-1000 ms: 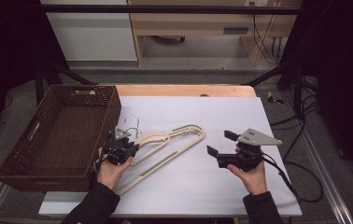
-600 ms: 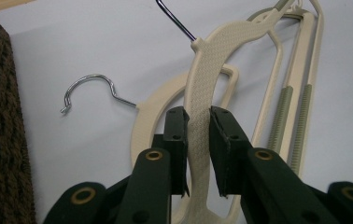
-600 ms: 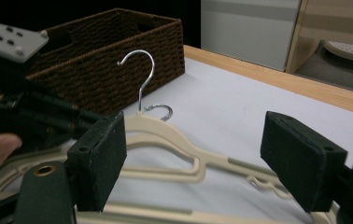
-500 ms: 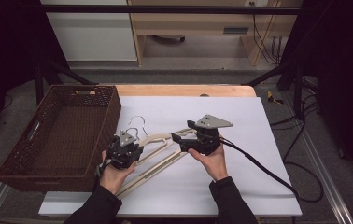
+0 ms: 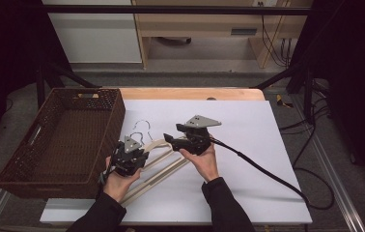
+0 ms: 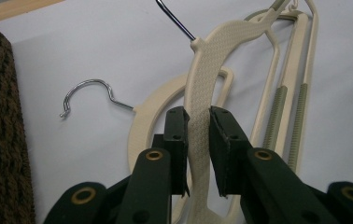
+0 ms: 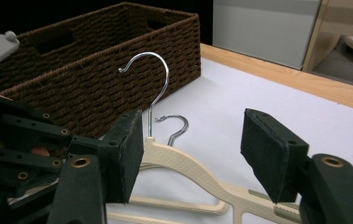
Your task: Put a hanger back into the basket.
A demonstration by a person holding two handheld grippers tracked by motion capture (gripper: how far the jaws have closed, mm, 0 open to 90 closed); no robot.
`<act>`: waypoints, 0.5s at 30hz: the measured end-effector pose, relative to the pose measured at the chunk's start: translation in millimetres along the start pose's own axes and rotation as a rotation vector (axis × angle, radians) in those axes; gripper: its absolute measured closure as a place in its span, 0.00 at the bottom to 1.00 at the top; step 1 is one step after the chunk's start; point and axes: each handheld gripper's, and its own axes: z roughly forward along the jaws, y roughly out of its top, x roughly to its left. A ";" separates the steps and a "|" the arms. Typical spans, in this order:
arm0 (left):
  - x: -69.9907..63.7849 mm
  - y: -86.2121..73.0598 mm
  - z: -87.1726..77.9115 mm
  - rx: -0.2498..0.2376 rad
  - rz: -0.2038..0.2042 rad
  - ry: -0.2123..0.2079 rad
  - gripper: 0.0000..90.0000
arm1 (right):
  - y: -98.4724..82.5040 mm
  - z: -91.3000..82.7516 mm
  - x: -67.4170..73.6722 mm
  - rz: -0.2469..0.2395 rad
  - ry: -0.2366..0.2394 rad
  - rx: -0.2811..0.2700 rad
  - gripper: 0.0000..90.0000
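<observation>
- My left gripper (image 5: 131,155) is clamped on the top cream hanger (image 6: 212,60) — in the left gripper view both pads press its textured arm just below the neck.
- That hanger sits tilted over the white table sheet (image 5: 267,145), its chrome hook (image 7: 149,81) standing up in front of the brown wicker basket (image 5: 64,140) in the right gripper view.
- A second cream hanger (image 6: 139,126) lies flat under it, its own hook (image 6: 88,93) resting on the sheet near the basket wall; a third one with ribbed grey-green bars (image 6: 286,107) lies beside them.
- My right gripper (image 5: 171,137) has just been closing, yet its jaws stand apart — the held hanger's shoulder passes between and below the pads (image 7: 128,154), neither pressing it.
</observation>
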 end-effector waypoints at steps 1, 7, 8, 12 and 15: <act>-0.3 -0.1 -0.2 0.000 0.001 0.000 0.86 | 0.3 2.6 1.0 -0.005 0.003 0.007 0.45; -1.9 -0.2 -2.2 -0.010 0.006 -0.001 0.86 | 0.5 13.0 5.4 0.006 0.023 0.013 0.50; -1.9 -0.3 -2.6 -0.011 0.006 -0.003 0.86 | 0.4 14.7 6.1 0.004 0.027 0.017 0.51; -3.7 -0.1 -5.2 -0.021 0.008 -0.008 0.86 | 0.3 21.8 9.8 0.003 0.051 0.022 0.55; -4.2 0.0 -6.4 -0.024 0.012 -0.010 0.87 | -0.4 25.2 10.8 0.004 0.053 0.030 0.56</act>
